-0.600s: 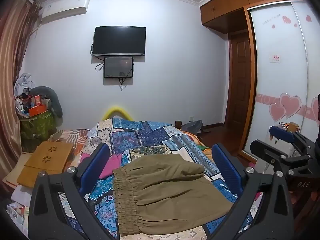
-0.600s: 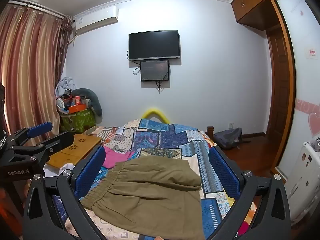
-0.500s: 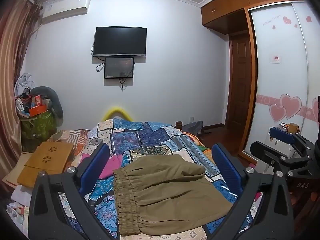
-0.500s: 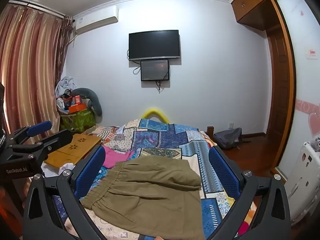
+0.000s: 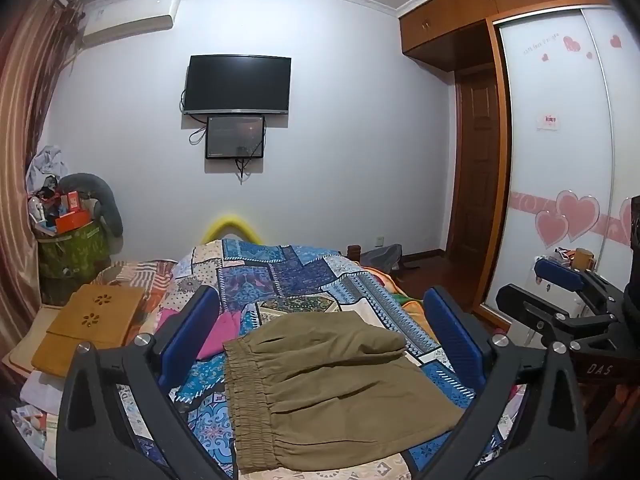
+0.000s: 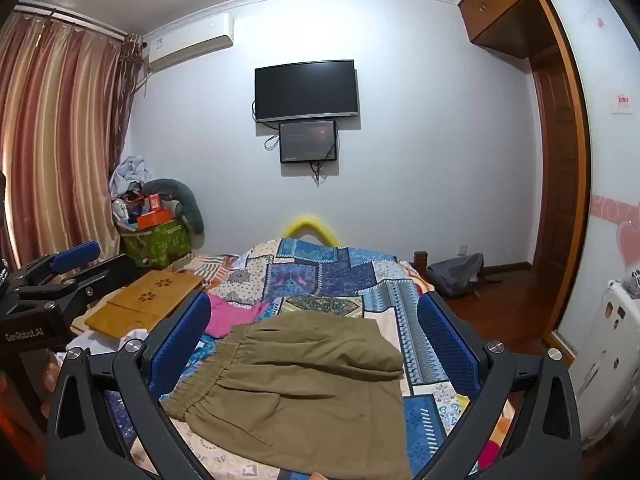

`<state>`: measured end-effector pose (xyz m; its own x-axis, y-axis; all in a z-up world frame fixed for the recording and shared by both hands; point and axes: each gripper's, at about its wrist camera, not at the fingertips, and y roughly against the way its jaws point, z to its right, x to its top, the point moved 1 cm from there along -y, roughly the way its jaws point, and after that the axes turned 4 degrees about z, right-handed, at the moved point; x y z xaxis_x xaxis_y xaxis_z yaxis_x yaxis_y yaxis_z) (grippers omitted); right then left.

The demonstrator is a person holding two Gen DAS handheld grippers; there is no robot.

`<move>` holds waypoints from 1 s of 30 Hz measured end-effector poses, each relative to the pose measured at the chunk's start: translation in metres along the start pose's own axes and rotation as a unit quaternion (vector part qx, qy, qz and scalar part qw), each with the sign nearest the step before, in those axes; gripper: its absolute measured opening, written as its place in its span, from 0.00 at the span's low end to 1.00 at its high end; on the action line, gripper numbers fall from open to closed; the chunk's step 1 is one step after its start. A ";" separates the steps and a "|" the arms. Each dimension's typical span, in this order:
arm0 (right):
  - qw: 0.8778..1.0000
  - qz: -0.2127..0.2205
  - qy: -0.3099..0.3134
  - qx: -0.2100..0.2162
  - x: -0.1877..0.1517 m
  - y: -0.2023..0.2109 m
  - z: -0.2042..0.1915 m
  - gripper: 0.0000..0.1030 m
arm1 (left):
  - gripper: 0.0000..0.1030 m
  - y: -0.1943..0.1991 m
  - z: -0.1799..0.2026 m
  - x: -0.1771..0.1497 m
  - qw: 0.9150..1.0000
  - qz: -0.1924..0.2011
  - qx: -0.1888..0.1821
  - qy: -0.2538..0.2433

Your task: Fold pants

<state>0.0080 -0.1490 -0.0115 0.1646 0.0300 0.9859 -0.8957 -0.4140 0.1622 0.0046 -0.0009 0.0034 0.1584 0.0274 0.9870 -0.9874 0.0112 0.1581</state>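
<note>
Olive-khaki pants point(image 5: 332, 392) lie folded into a compact block on the patchwork quilt point(image 5: 280, 276), elastic waistband toward the left, between the fingers of both grippers. The left gripper point(image 5: 320, 340) has its jaws spread wide with nothing held, and the right gripper point(image 6: 312, 344) likewise stands fully apart and empty, both above the cloth.

A risk, as I judge it: the upper layer sits rumpled along its far edge, so a pinch there could catch only 1 layer and drag the fold open; the pink garment point(image 6: 236, 316) just beside the waistband could be snagged too.

Left wrist view alone shows the heart-decorated wardrobe door point(image 5: 560, 160); right wrist view alone shows the striped curtains point(image 6: 52, 140) and white appliance point(image 6: 604, 344).
</note>
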 end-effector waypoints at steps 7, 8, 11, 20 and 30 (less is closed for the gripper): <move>1.000 0.000 -0.002 0.000 0.000 0.000 0.001 1.00 | 1.00 0.000 0.002 -0.001 1.000 0.001 0.001 0.001; 1.000 0.000 -0.002 0.001 0.000 0.000 0.001 1.00 | 1.00 0.000 0.001 -0.001 1.000 0.001 0.001 0.002; 1.000 0.002 -0.002 0.002 0.003 0.001 0.000 1.00 | 1.00 0.000 0.000 -0.001 1.000 0.000 0.001 0.003; 1.000 0.005 -0.002 0.006 0.007 0.002 -0.002 1.00 | 1.00 0.000 0.000 -0.001 1.000 0.002 0.002 0.000; 1.000 0.007 0.000 0.007 0.009 0.002 -0.005 1.00 | 1.00 0.000 0.003 -0.002 1.000 0.005 0.001 -0.006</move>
<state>0.0059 -0.1451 -0.0023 0.1518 0.0231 0.9881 -0.8918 -0.4279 0.1470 0.0041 -0.0036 0.0018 0.1487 0.0152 0.9888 -0.9889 0.0092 0.1486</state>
